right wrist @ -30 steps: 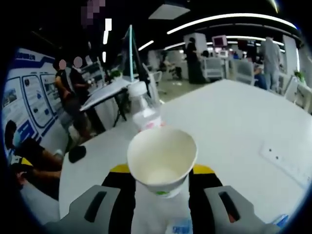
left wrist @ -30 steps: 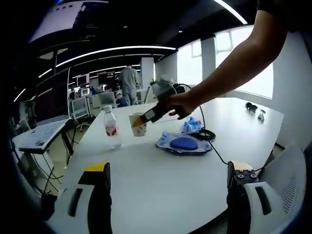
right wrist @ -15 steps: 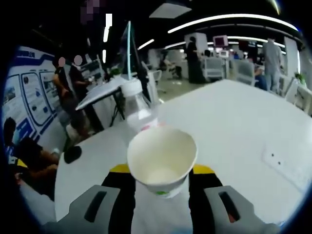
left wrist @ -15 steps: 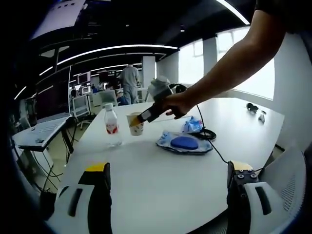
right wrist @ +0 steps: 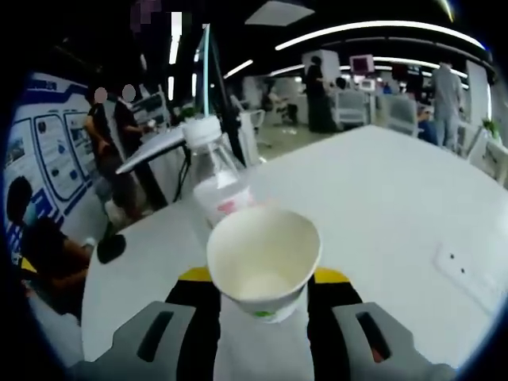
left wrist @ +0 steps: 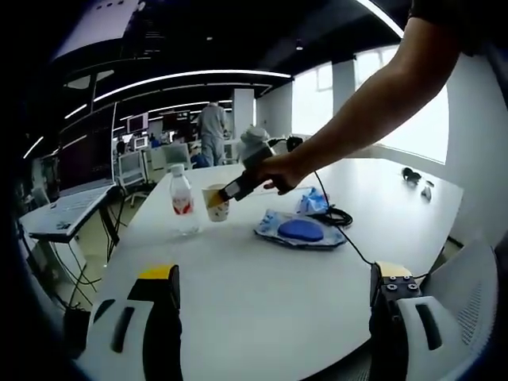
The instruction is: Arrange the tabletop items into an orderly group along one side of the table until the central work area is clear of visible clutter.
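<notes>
I am holding the empty white paper cup (right wrist: 264, 262) clamped in my right gripper (right wrist: 262, 305) near the clear plastic water bottle (right wrist: 214, 178) by the tabletop's (left wrist: 262, 294) edge; light, crushable, so gripping gently mid-wall. My left gripper (left wrist: 274, 317) is hanging apart, empty.

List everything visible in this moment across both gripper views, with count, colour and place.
paper cup: one, white, held between the right hand-held gripper's jaws, beside the bottle
water bottle: one, clear with red label, upright near the table's far left edge
blue pouch: one, blue, lying mid-table
blue wrapper: one, behind the pouch
cable: one, black, coiled right of the pouch
table: one, white
laptop: one, on a side stand
left hand-held gripper: open, empty
right hand-held gripper: shut on the cup
</notes>
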The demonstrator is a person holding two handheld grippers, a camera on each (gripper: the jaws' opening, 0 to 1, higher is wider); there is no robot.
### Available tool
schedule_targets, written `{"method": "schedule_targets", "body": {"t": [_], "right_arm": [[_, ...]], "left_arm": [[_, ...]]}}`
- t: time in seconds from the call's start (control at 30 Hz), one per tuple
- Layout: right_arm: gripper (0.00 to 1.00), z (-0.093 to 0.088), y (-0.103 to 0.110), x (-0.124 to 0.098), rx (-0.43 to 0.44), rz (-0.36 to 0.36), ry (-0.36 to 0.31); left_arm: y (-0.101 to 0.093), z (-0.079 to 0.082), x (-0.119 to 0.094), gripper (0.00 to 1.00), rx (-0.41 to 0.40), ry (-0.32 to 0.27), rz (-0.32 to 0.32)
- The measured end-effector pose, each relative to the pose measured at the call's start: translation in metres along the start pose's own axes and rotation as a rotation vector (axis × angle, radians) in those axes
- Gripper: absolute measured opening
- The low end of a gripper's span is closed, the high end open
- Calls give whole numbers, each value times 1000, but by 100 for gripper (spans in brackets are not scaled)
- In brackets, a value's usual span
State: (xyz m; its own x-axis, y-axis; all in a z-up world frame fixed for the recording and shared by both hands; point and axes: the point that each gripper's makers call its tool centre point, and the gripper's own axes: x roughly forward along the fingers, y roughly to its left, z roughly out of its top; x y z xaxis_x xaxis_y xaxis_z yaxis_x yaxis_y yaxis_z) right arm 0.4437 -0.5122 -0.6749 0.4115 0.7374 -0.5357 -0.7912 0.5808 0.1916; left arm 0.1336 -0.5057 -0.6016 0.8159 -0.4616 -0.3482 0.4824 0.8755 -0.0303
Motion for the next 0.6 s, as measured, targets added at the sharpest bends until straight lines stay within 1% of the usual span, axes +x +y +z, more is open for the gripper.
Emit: {"method": "schedule_targets", "body": {"t": [0.17, 0.33, 0.37, 0.5, 0.6], "right_arm": [[39, -2, 1, 7, -4, 7, 2], [39, -4, -3, 15, -6, 11, 1], [39, -4, -1, 15, -7, 12, 3], [39, -5, -5, 19, -9, 13, 4], [39, -5, -4, 19, -13, 16, 8]], "left_arm": [[0, -1, 1, 99, 0, 6, 0], [0, -2, 2, 99, -1, 12, 1], [0, -2, 2, 99, -1, 13, 1], [0, -2, 3, 99, -4, 12, 1], [0, -2, 3, 99, -7, 12, 1]]}}
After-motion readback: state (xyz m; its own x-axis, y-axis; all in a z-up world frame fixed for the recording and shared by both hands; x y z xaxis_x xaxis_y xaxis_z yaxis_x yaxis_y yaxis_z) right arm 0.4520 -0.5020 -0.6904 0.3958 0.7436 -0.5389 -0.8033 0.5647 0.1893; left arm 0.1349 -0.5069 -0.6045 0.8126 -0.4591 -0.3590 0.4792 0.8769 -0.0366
